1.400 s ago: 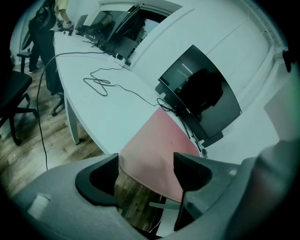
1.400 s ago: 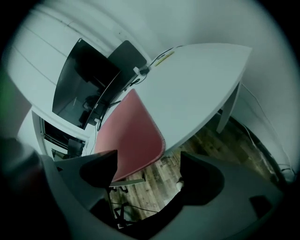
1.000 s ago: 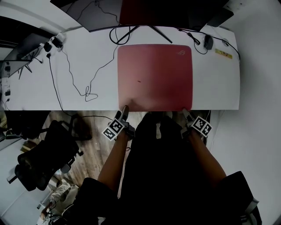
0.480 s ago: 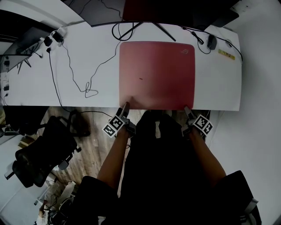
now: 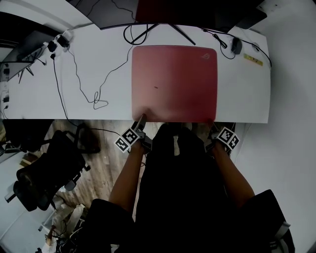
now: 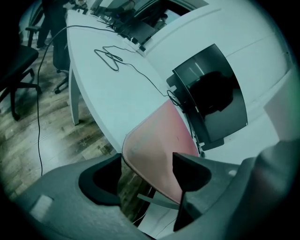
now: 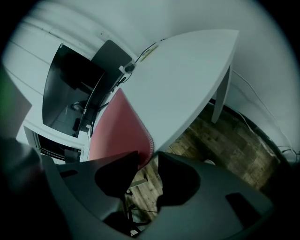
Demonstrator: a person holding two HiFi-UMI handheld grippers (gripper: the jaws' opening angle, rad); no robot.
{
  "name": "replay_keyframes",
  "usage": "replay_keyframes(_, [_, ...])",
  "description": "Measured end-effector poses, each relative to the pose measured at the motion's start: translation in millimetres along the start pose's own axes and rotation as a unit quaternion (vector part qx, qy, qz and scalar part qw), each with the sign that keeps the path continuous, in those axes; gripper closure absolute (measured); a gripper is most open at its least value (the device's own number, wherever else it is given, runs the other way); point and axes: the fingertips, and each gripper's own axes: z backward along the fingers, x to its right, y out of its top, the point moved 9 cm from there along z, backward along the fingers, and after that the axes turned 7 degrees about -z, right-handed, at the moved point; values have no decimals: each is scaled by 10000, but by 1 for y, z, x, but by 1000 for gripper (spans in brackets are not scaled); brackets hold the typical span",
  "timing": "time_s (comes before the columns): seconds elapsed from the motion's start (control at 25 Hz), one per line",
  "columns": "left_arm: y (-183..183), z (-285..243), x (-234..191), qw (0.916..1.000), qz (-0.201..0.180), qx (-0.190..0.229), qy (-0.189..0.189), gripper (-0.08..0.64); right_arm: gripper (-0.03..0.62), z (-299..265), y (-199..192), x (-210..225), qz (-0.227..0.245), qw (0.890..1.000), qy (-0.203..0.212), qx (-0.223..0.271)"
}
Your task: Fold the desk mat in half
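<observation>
- Right gripper (image 7: 148, 159): the jaws have just been closing and now stand narrowly apart. The near right corner of the desk mat (image 5: 174, 81) lies in the gap, with a sliver of space on one side, so it is not yet pinched.
- Left gripper (image 6: 145, 171): the jaws are wide apart. The near left corner of the desk mat passes between them, close to the right-hand jaw, and is not clamped.
- Desk mat: red, with rounded corners, lying flat and unfolded on the white worktop (image 5: 39, 94). Its near edge runs along the worktop's front edge, and both near corners project slightly past that edge. A small dark speck marks its left half.
- Both grippers sit at the front edge of the worktop, one at each near corner of the mat, and point downward.
- Monitor (image 5: 163, 10): stands behind the far edge of the mat.
- Cable (image 5: 96, 101): black, looped on the worktop to the left of the mat.
- Office chair (image 5: 44, 178): black, on the wooden floor to the person's left.
</observation>
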Motion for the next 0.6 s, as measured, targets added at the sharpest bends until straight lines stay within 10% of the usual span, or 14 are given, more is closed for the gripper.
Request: replay_keyframes(0.6, [-1,21,-4,9970,627,395,227,508,566,10,-2,-3,-306,9995,37,-20])
